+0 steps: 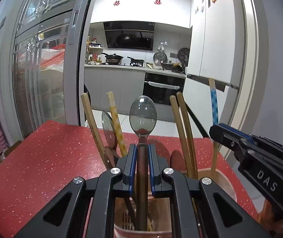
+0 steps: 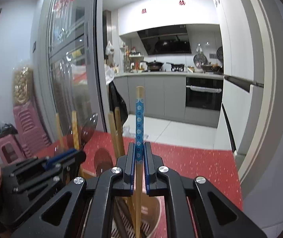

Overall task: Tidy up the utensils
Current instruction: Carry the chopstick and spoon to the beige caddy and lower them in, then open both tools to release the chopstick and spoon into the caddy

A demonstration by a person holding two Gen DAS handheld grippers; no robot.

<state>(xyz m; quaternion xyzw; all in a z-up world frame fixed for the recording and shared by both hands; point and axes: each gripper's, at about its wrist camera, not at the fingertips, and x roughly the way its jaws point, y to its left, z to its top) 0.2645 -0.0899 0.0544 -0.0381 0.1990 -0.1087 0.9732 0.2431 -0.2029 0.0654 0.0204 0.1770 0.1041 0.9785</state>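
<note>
My left gripper (image 1: 142, 147) is shut on the brown handle of a metal spoon (image 1: 143, 115), bowl up, its lower end down inside a pink utensil holder (image 1: 218, 180) on the red table. My right gripper (image 2: 139, 148) is shut on a chopstick with a blue flowered top (image 2: 139, 117), held upright with its tip in the same holder (image 2: 157, 208). Other wooden chopsticks (image 1: 183, 123) and a second spoon (image 1: 106, 123) stand in the holder. The right gripper (image 1: 220, 132) shows at the right of the left wrist view, the left gripper (image 2: 68, 154) at the left of the right wrist view.
The red speckled table (image 1: 42, 158) runs out to the left and behind the holder. Beyond it are a glass sliding door (image 1: 42, 69), a kitchen with a stove and oven (image 1: 161, 89), and a white fridge (image 1: 210, 39). Pink stools (image 2: 22, 130) stand at the left.
</note>
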